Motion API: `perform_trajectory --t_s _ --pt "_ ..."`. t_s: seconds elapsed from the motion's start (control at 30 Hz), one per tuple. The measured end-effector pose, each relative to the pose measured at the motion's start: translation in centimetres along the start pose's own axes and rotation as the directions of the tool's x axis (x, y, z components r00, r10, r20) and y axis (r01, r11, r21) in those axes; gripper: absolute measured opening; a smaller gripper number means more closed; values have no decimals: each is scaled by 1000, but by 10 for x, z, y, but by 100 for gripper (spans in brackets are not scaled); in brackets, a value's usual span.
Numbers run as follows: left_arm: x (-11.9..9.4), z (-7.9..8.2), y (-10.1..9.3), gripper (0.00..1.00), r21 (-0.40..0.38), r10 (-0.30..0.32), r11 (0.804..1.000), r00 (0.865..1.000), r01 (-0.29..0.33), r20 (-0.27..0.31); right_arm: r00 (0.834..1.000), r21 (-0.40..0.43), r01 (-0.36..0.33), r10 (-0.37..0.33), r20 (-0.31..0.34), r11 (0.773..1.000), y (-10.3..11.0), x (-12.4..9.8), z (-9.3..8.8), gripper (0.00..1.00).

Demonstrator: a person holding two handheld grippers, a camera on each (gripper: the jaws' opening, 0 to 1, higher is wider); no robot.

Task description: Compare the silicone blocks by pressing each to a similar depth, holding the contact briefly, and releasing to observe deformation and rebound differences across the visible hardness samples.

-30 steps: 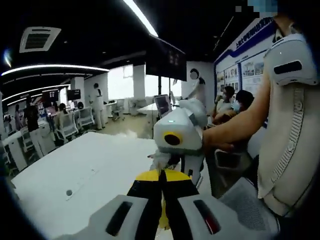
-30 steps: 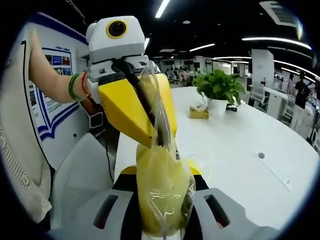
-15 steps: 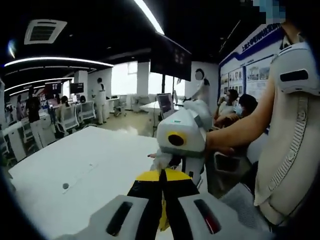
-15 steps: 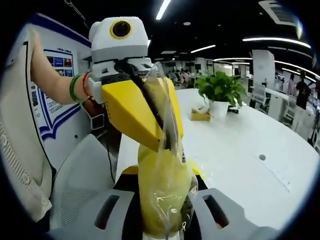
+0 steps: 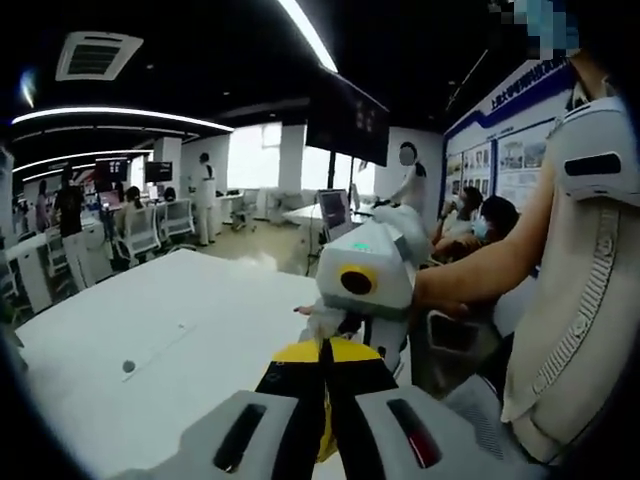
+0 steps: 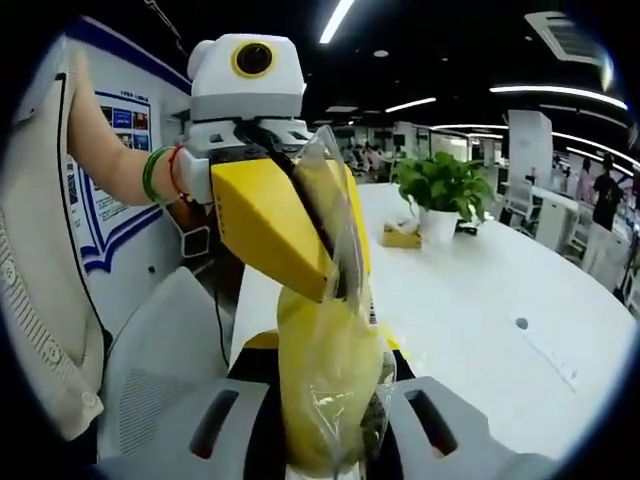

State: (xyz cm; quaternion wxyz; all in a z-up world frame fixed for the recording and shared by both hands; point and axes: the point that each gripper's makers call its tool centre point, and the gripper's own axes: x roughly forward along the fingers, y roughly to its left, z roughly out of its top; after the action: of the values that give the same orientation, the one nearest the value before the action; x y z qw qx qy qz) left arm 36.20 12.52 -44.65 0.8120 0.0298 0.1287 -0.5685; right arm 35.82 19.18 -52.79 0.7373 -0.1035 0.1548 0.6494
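the left gripper view looks forward along its own jaws over a white table [image 5: 150,340] toward a far office with chairs and standing people, and the right gripper [image 5: 335,335] sits very close ahead, its lens facing back, with the person's arm and a wall of posters [image 5: 500,165] on the right. the right gripper view faces roughly the opposite way, along the same table [image 6: 470,300] toward a potted plant [image 6: 440,190], with the left gripper [image 6: 335,285] right in front and a clear bag [image 6: 330,380] of yellow material almost against the lens. both share the table, the poster wall [image 6: 115,190] and the person between them.
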Motion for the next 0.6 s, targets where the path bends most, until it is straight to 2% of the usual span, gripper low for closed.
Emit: perform_trajectory --t_s 0.27,0.4,0.43,0.5,0.53,0.6 --pt "-1 3 -2 0 13 21 1000 1000 -21 -2 1000 -15 -9 9 15 1000 1 -2 3 14" --pt "0 3 -2 0 -2 29 1000 1000 -29 -4 1000 -32 -11 11 15 999 0 -4 3 16" --pt "0 4 -2 0 -10 33 999 999 -33 -1 1000 -51 12 -10 27 999 -4 -4 5 17" --pt "0 5 -3 0 -26 29 999 1000 -29 2 1000 -52 -9 10 12 999 0 -5 4 18" --pt "0 5 -3 0 -36 28 999 1000 -28 7 1000 -63 9 -8 14 998 -2 -6 4 18" --pt "1 5 -3 0 -51 26 998 1000 -26 6 1000 -61 3 -2 11 998 -2 -6 3 20"
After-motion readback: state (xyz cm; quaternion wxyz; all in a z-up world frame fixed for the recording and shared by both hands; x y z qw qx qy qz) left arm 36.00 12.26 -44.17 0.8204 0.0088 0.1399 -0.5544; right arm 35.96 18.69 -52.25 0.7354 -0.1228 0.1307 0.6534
